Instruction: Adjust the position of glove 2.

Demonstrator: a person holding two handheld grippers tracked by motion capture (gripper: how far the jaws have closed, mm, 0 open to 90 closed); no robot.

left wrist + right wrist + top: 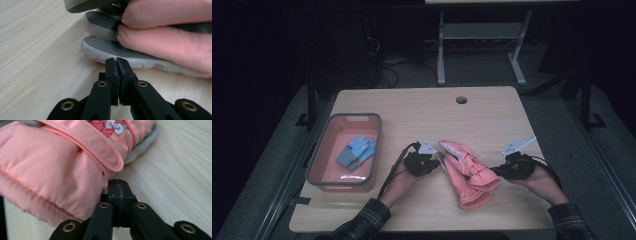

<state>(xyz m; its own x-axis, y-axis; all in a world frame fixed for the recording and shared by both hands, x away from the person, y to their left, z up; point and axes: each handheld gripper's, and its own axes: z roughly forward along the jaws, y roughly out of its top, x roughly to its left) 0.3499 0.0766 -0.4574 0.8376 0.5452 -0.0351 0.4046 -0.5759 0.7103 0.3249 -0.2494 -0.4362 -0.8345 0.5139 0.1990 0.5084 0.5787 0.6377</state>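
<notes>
While lying stacked near the front middle of the table (492,107), between left gripper (116,60) and right gripper (117,182): pink mittens (467,172), padded, soft, judged light and slightly slippery. Best taken by cuff edge or grey fingertip rim. Both sets of jaws closed tight, nothing between them, tips just at the fabric; blue gloves (356,151) in red bin (317,155) at left.

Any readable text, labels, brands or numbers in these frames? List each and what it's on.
None readable.
Pink gloves: the right gripper view shows a red dotted patch with a small white bow motif on the cuff, a picture, no letters.
Blue gloves in the pink bin: no print legible, too small to tell.
</notes>
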